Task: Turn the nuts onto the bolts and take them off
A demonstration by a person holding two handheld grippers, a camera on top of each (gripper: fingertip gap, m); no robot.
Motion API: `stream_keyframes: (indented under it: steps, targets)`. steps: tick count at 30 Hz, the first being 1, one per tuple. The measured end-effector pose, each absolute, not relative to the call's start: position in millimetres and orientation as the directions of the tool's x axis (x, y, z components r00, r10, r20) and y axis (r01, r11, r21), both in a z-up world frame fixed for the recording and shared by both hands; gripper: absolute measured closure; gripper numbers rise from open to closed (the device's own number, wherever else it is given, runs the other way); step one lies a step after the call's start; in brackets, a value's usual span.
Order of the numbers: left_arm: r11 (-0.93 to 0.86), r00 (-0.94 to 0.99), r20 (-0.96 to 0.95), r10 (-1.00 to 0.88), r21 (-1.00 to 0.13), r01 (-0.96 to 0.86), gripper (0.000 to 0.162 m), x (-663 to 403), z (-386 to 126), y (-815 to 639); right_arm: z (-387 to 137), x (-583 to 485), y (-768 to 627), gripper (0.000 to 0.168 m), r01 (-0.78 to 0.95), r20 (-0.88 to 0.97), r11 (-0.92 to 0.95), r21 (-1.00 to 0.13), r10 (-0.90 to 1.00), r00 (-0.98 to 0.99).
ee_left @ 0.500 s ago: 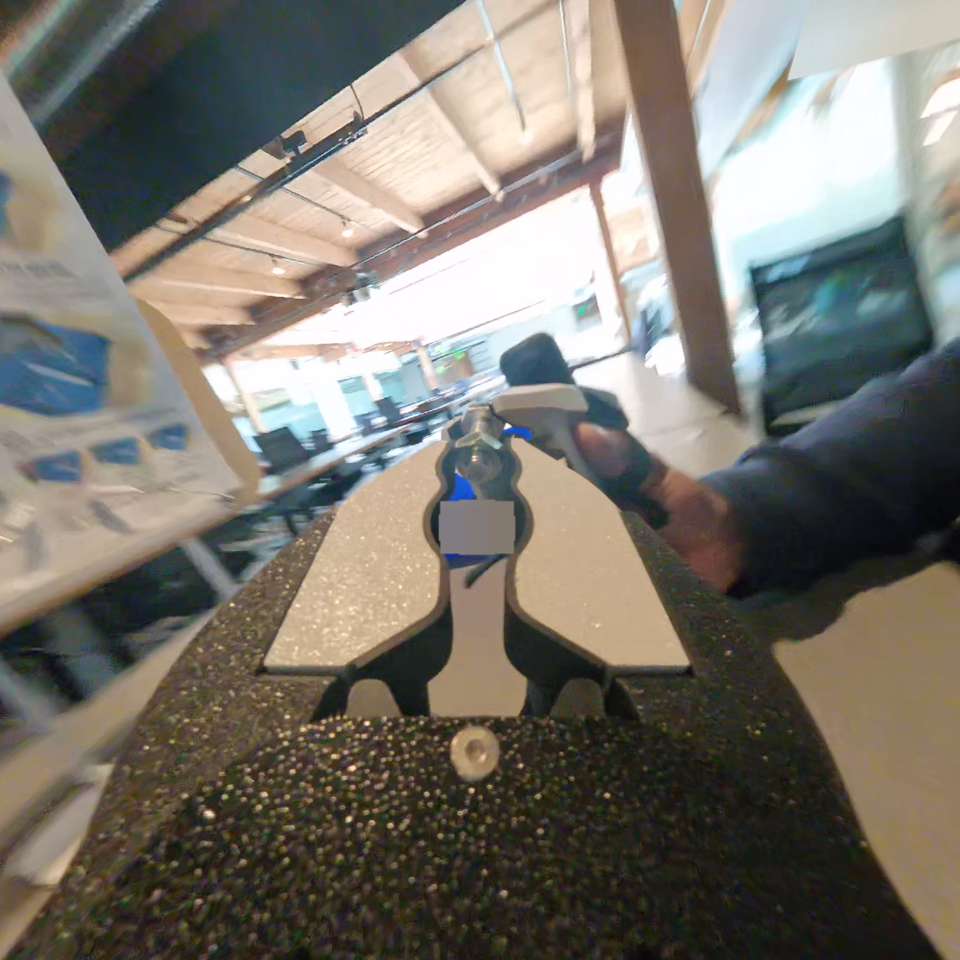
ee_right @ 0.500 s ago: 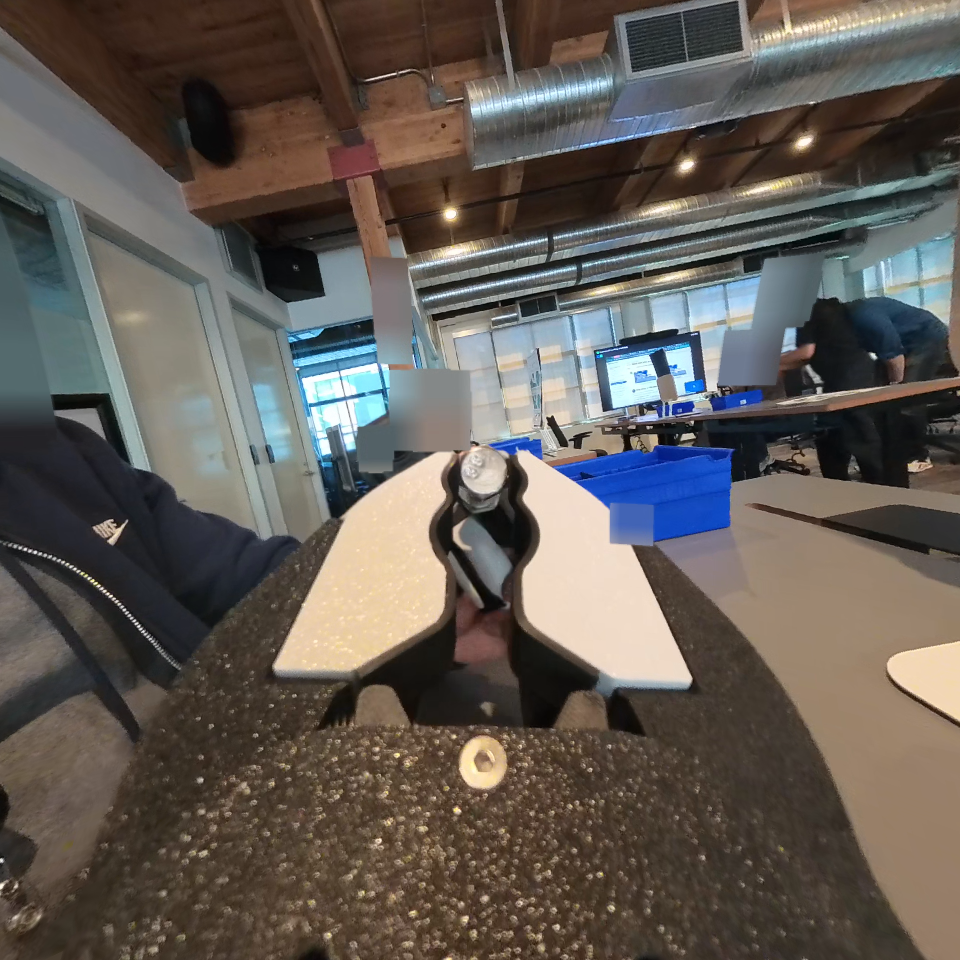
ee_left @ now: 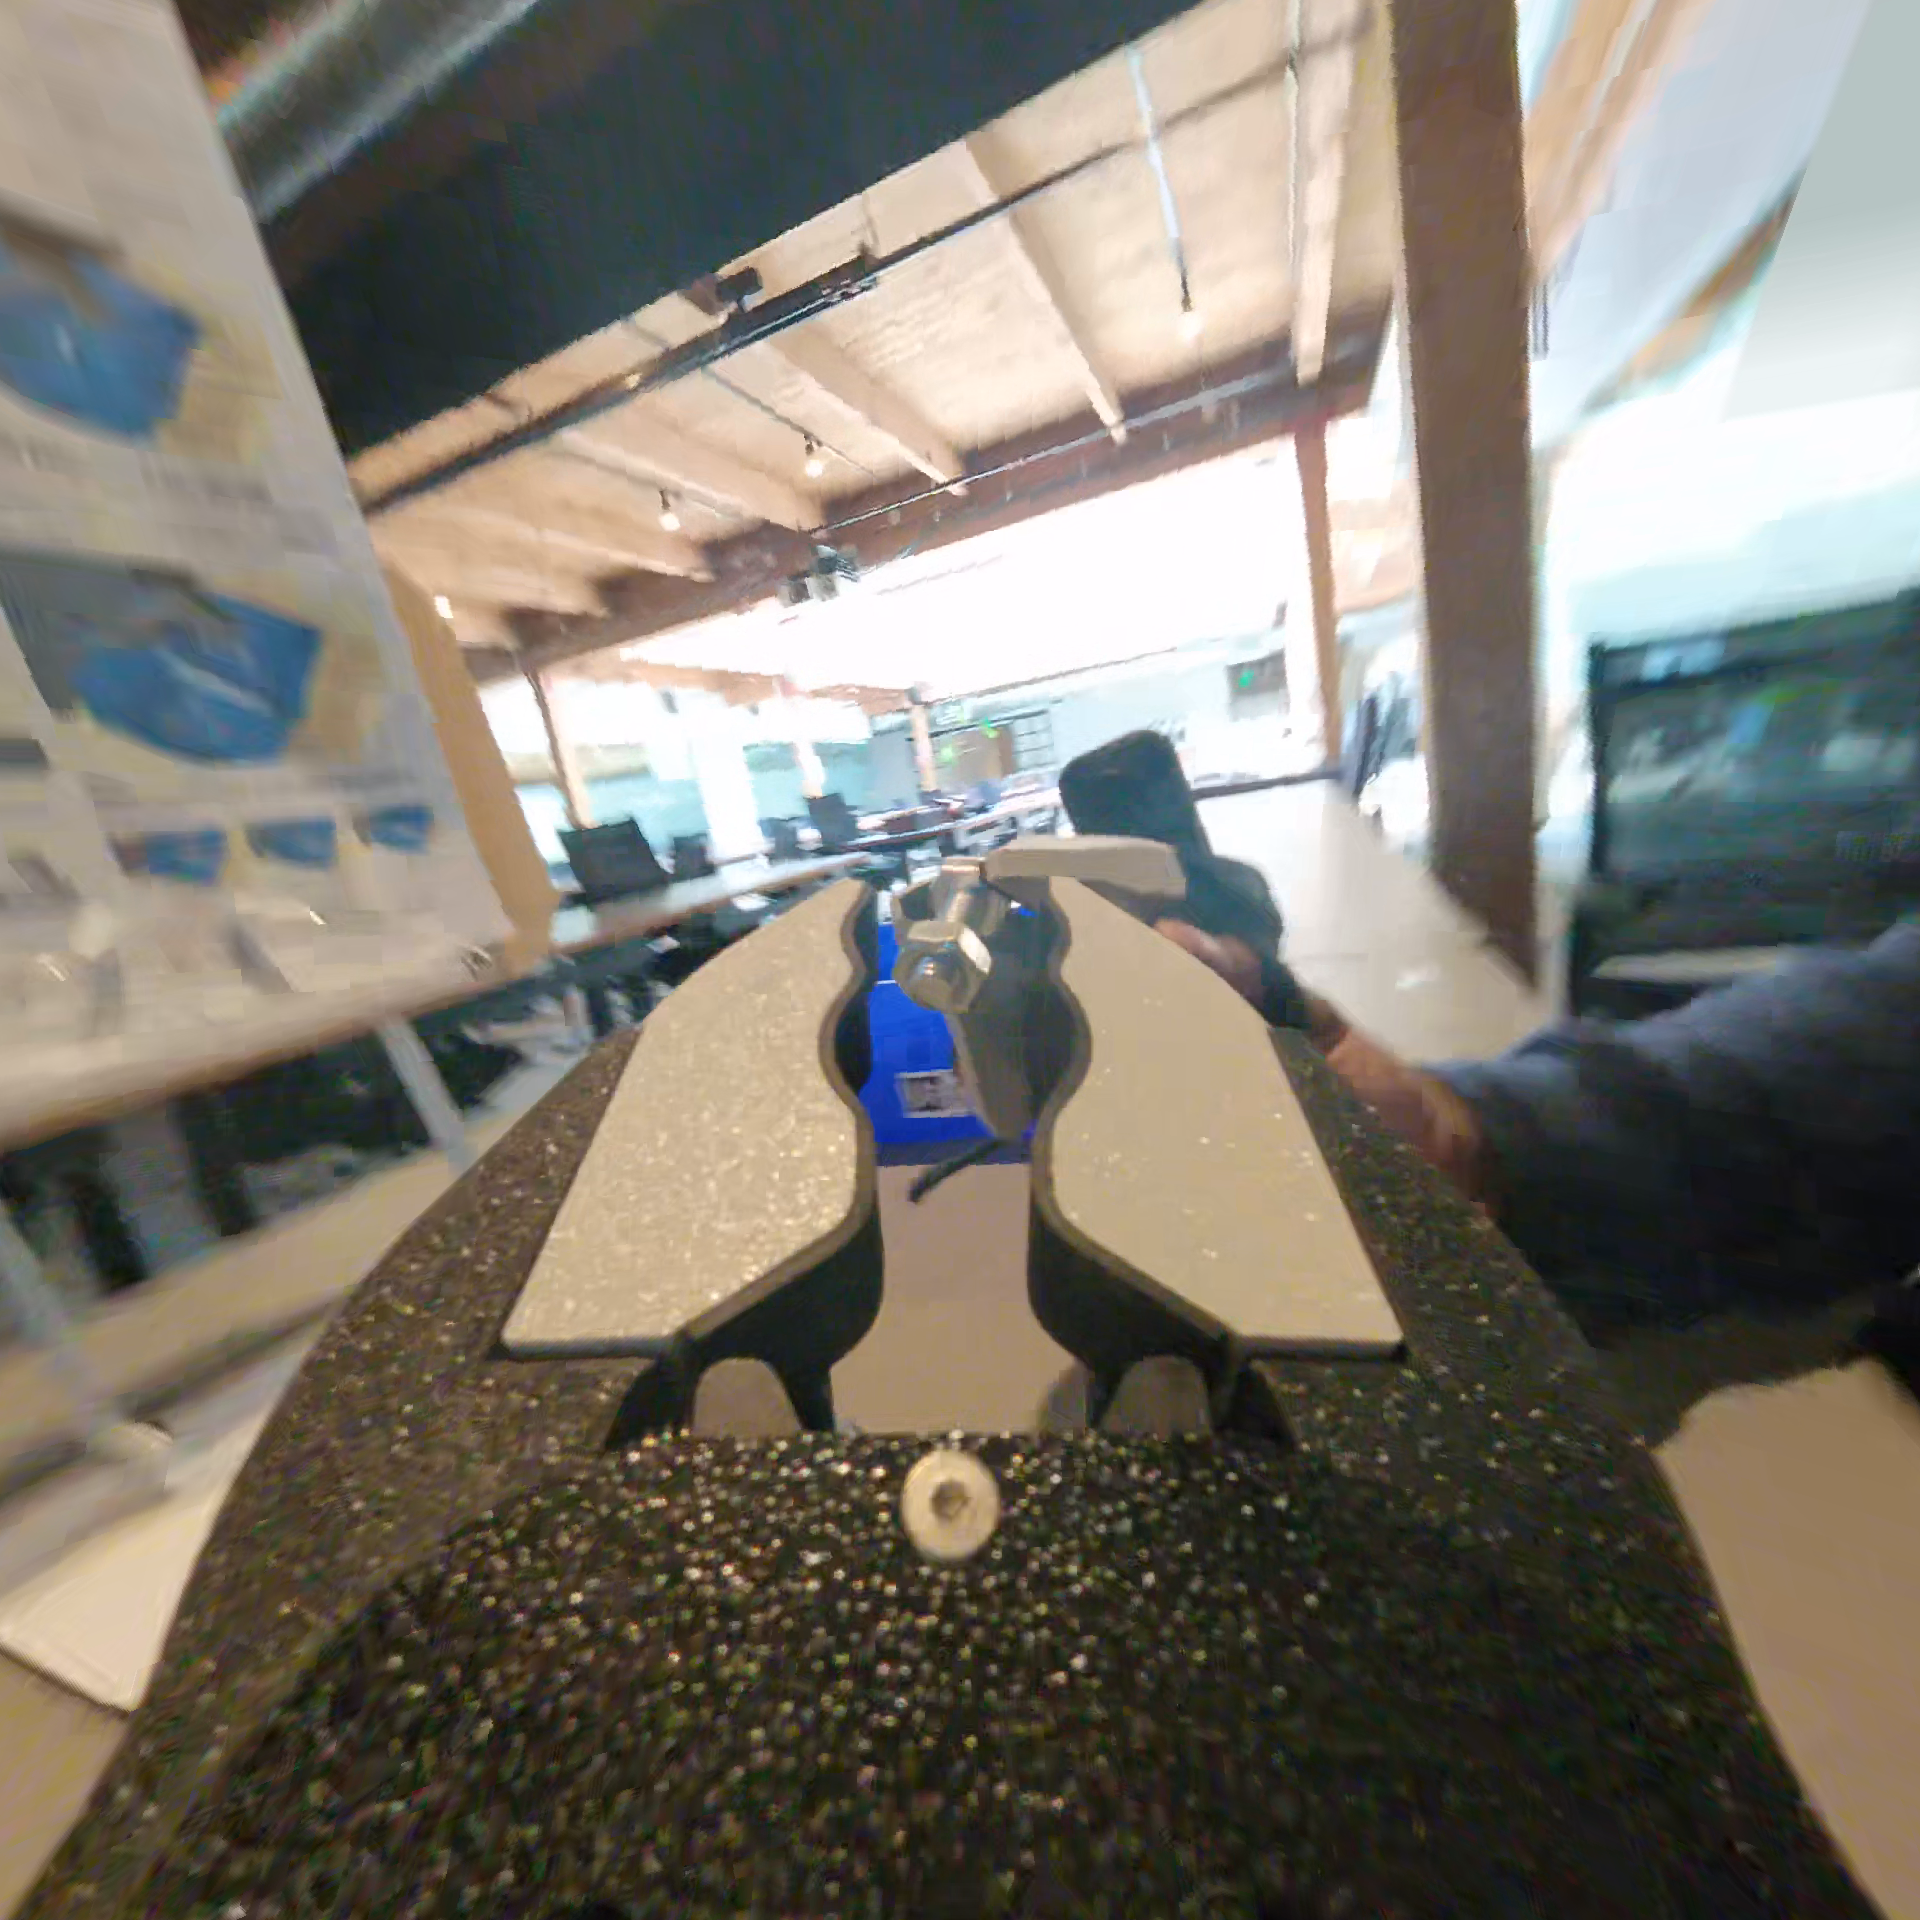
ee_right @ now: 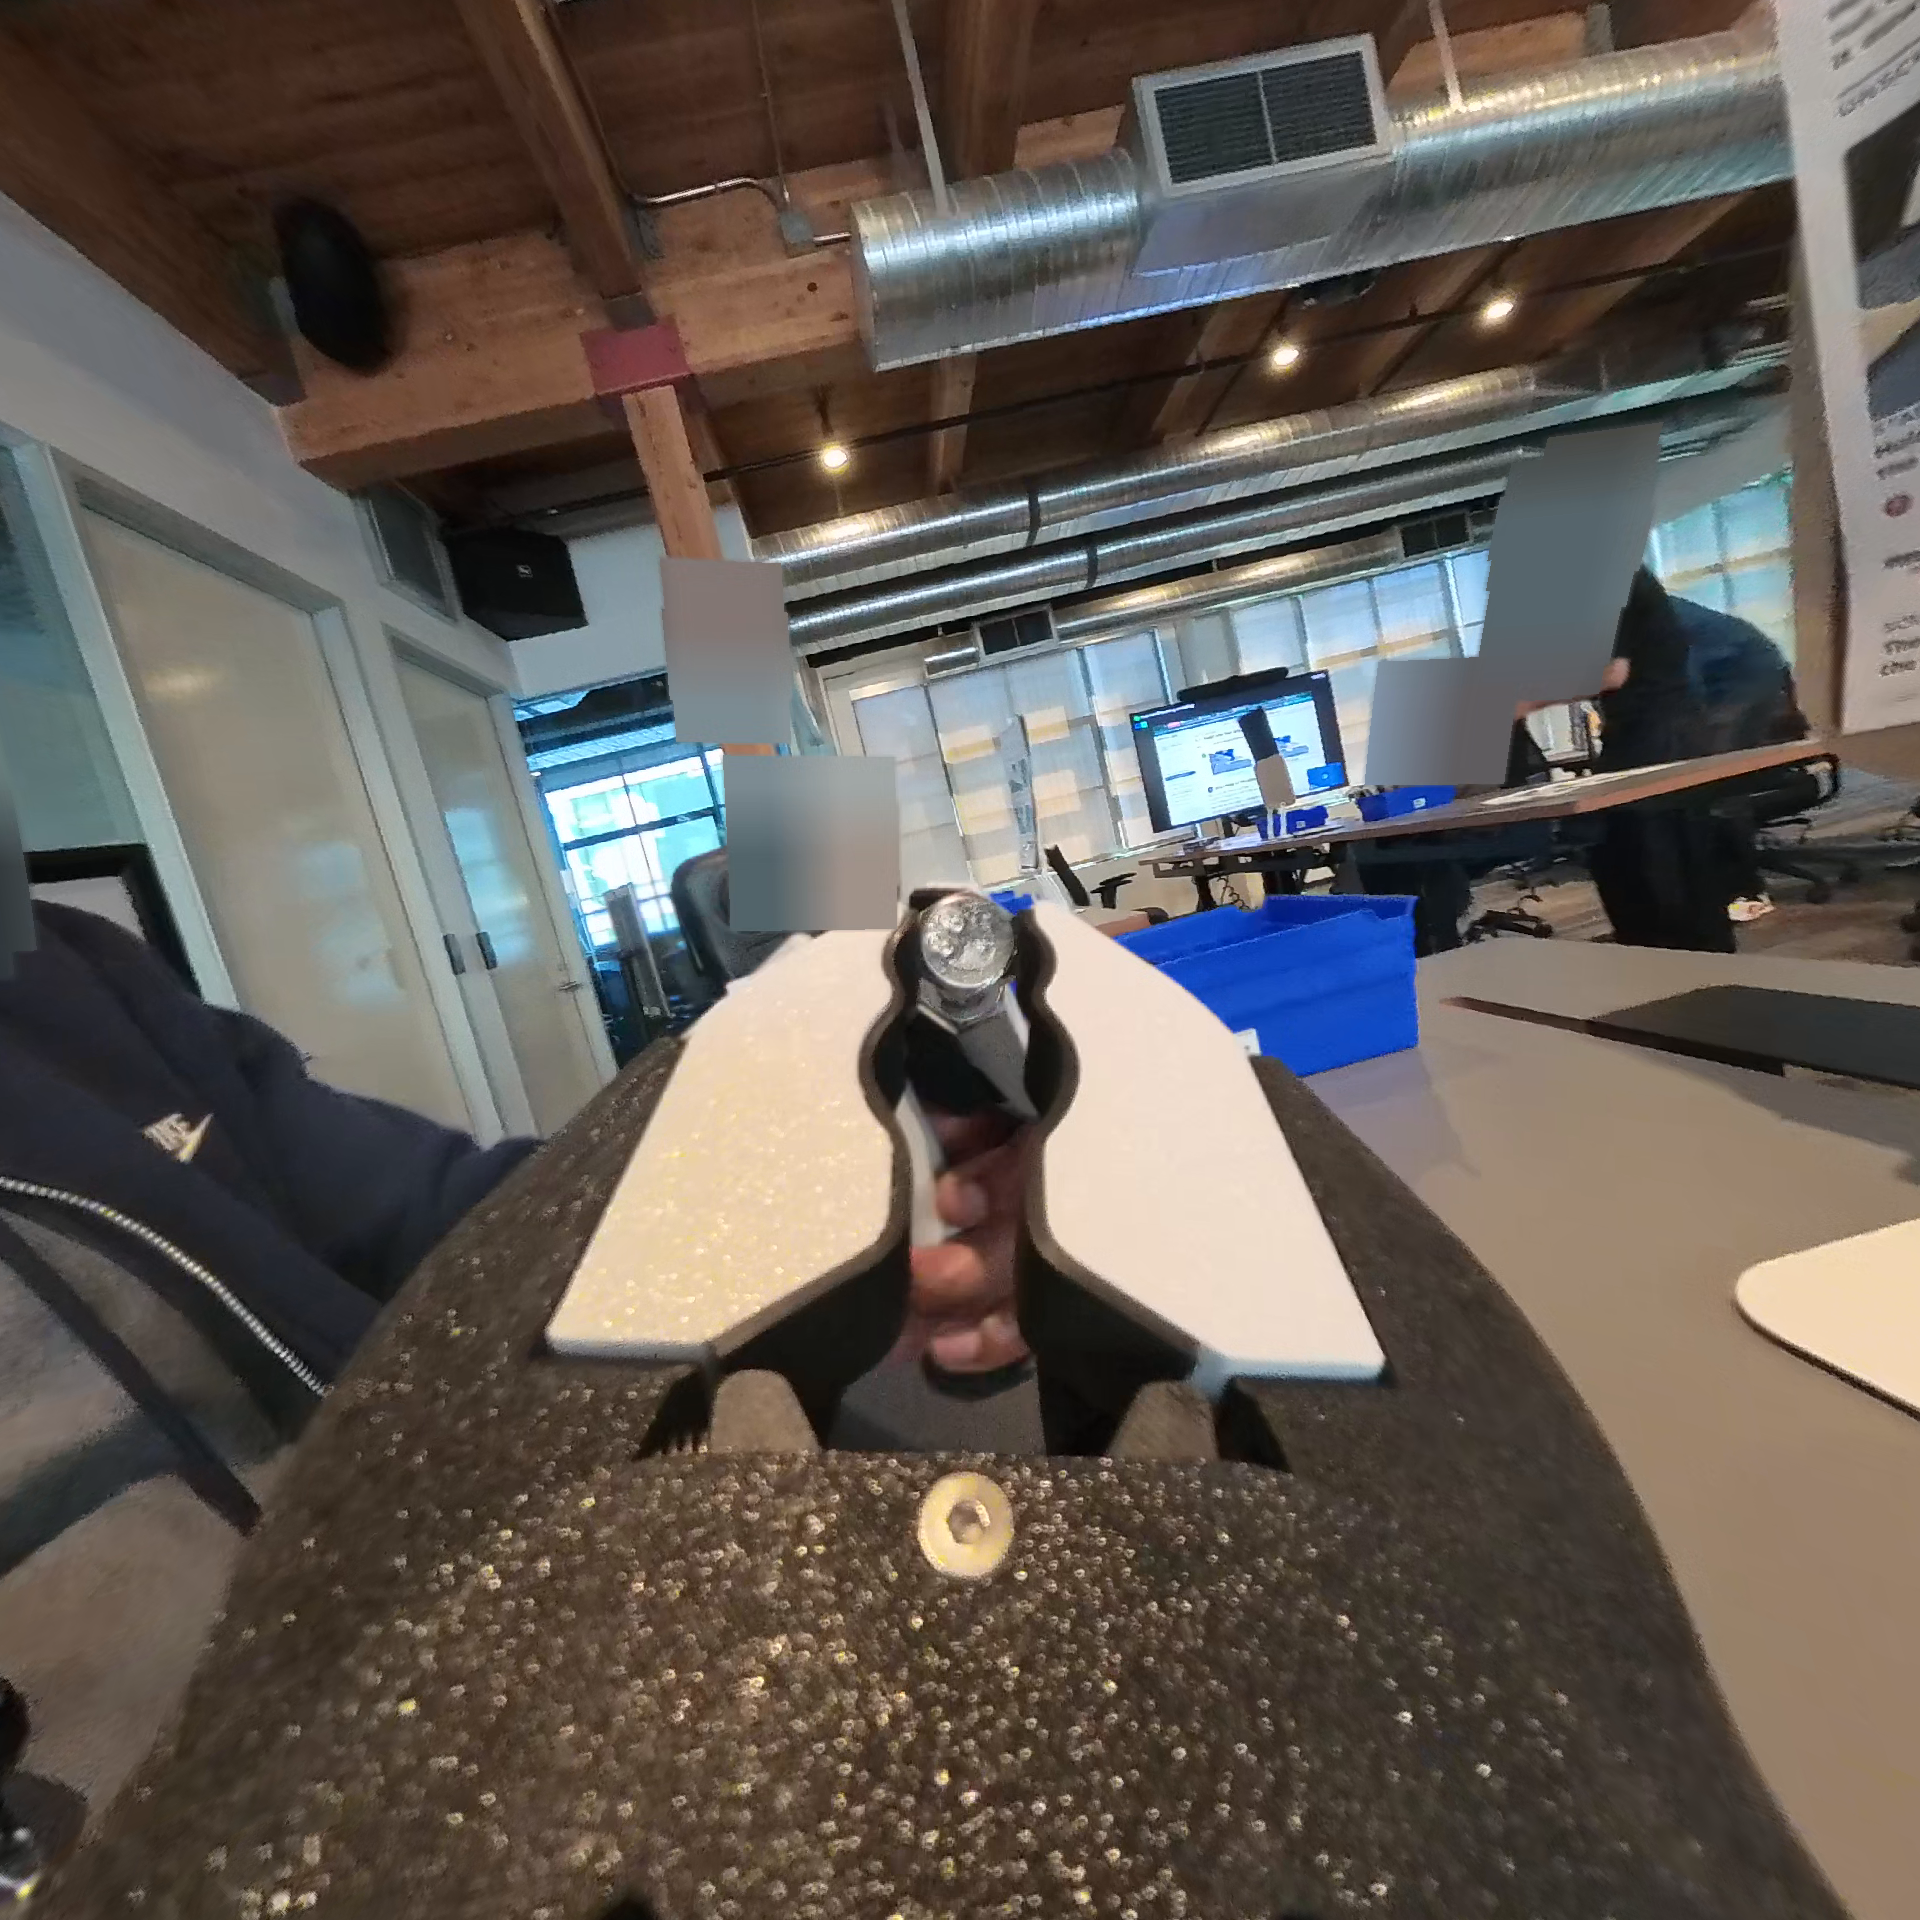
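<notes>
In the right wrist view my right gripper [ee_right: 966, 935] is shut on a silver bolt [ee_right: 966, 951], whose round head faces the camera between the fingertips. Beyond it I see the fingers [ee_right: 982, 1070] of my left gripper and the hand that holds it. In the left wrist view my left gripper [ee_left: 956, 914] is open, its fingers standing apart on either side of a silver hex nut [ee_left: 940, 971] that sits on the bolt's end. The nut touches neither finger that I can see. The right gripper's grey fingertip [ee_left: 1091, 862] holds the bolt from the far side.
A person's dark blue sleeve [ee_left: 1662, 1143] reaches in from the right. A blue bin [ee_right: 1288, 977] stands on the grey table [ee_right: 1558, 1195], with a black mat [ee_right: 1766, 1029] and a white pad [ee_right: 1839, 1299] to the right. A printed board [ee_left: 156, 623] stands on the left.
My left gripper has opened and let go of the nut, which stays on the bolt. The right gripper still holds the bolt.
</notes>
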State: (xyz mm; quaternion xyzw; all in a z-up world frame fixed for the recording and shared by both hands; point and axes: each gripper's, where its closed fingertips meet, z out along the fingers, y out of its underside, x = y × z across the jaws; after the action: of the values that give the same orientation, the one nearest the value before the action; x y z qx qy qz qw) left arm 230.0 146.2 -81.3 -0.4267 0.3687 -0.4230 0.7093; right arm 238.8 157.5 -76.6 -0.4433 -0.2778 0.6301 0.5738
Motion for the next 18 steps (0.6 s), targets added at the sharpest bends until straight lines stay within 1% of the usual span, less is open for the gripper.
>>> stream_keyframes:
  steps: [2,4,8,12,18]
  targets:
    - [0.126,0.329,-0.006,-0.944,-0.93,0.345,0.131,228.0,-76.4,136.3,-73.3,238.2,148.3,0.152,-0.474,-0.25,-0.192,-0.859,0.966,0.062]
    - [0.052,0.282,0.053,-0.958,-0.935,0.352,0.13,226.6,-75.2,119.1,-70.8,236.2,132.4,0.152,-0.471,-0.248,-0.193,-0.86,0.967,0.057]
    - [0.047,0.303,0.078,-0.95,-0.922,0.385,0.13,211.0,-75.8,104.2,-73.5,231.1,102.7,0.152,-0.506,-0.252,-0.206,-0.838,0.967,0.024]
    - [0.045,0.301,0.098,-0.949,-0.9,0.434,0.131,195.8,-69.4,99.6,-85.2,220.2,96.8,0.151,-0.481,-0.292,-0.265,-0.836,0.956,-0.018]
    - [0.085,0.331,0.056,-0.942,-0.915,0.395,0.133,186.0,-70.9,103.0,-82.1,222.5,93.9,0.152,-0.462,-0.287,-0.273,-0.844,0.957,-0.041]
